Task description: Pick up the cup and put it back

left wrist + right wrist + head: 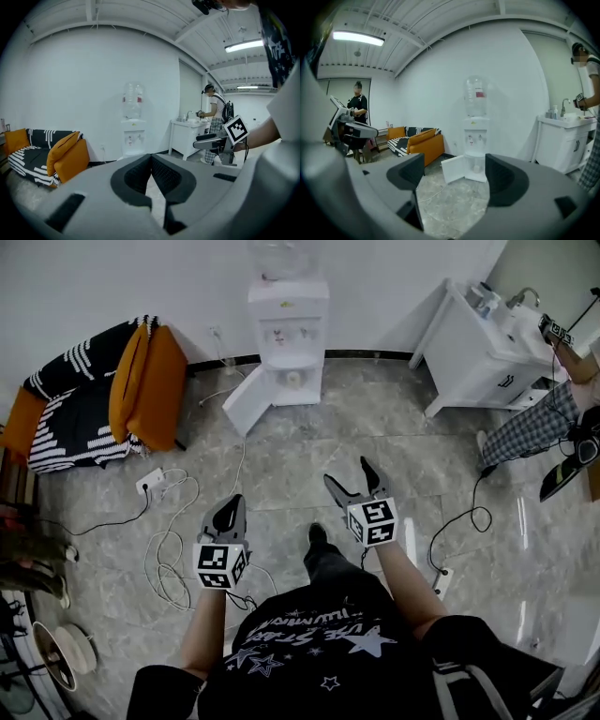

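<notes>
A white water dispenser (286, 334) stands against the far wall, its lower cabinet door (246, 399) swung open. Inside that cabinet sits a small pale cup (476, 168), also seen as a whitish round shape (294, 379) in the head view. My left gripper (234, 502) is held over the floor well short of the dispenser, jaws shut with nothing between them (151, 157). Beside it, my right gripper (348, 474) is open and empty (454, 173), pointing towards the dispenser. Both are far from the cup.
An orange sofa (141, 381) with a striped blanket stands at the left wall. A white sink cabinet (487, 343) is at the right, with another person (553, 418) beside it. Cables and a power strip (150, 484) lie on the floor left of me.
</notes>
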A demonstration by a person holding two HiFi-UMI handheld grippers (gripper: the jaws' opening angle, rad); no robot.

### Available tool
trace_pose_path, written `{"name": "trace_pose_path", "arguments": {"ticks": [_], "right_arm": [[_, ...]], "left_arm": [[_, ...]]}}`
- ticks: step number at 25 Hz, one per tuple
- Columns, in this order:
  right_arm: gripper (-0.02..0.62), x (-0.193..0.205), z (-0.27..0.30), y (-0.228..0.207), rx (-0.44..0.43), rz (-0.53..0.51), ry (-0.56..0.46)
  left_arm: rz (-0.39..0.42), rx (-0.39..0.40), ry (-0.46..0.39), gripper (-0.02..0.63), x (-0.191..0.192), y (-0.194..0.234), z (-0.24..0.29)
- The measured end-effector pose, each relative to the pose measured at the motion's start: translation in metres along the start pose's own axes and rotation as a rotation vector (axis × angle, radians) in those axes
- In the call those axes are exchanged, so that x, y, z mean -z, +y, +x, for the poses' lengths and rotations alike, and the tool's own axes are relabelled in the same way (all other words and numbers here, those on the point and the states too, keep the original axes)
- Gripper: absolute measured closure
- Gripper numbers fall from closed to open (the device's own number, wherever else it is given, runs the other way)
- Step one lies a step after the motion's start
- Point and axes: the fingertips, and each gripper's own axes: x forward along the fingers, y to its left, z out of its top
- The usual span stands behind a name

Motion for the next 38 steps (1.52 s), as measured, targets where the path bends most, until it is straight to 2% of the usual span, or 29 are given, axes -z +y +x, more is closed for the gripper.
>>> {"name": "trace_pose_path", "arguments": {"ticks": [4,6,12,19,24,27,31,38], "right_arm": [[0.204,-0.023,0.052,-0.039,-0.003,0.015,-0.022],[0.219,-0.035,0.07,-0.053,-0.009,-0.001,-0.041],[0.226,-0.038,0.121,-0.1,-0.027,-0.005,0.007],[0.233,-0.01,0.161,-0.134,0.021,0.072,0.083],[0.24,0.012,0.191,-0.14,0.044,0.077,0.14],[0.256,0.033,0.233,-0.152,0.068,0.085,0.168],[0.256,0.075,0.315,-0.167,0.082,0.061,0.181],[0.26,0.186,0.481,-0.216,0.131,0.053,0.179]], "left_arm": [[0.031,-0.021,0.028,0.597,-0.021,0.014,0.059],[0.021,-0.05,0.036,0.597,-0.028,0.02,0.081],[-0.014,-0.112,0.022,0.597,-0.044,0.044,0.131],[-0.059,-0.159,0.014,0.597,-0.041,0.081,0.181],[-0.077,-0.123,0.017,0.597,-0.031,0.104,0.226],[-0.052,-0.071,0.041,0.597,-0.013,0.124,0.272],[-0.052,-0.018,0.059,0.597,0.034,0.159,0.35],[-0.044,0.023,0.011,0.597,0.123,0.219,0.493]]}}
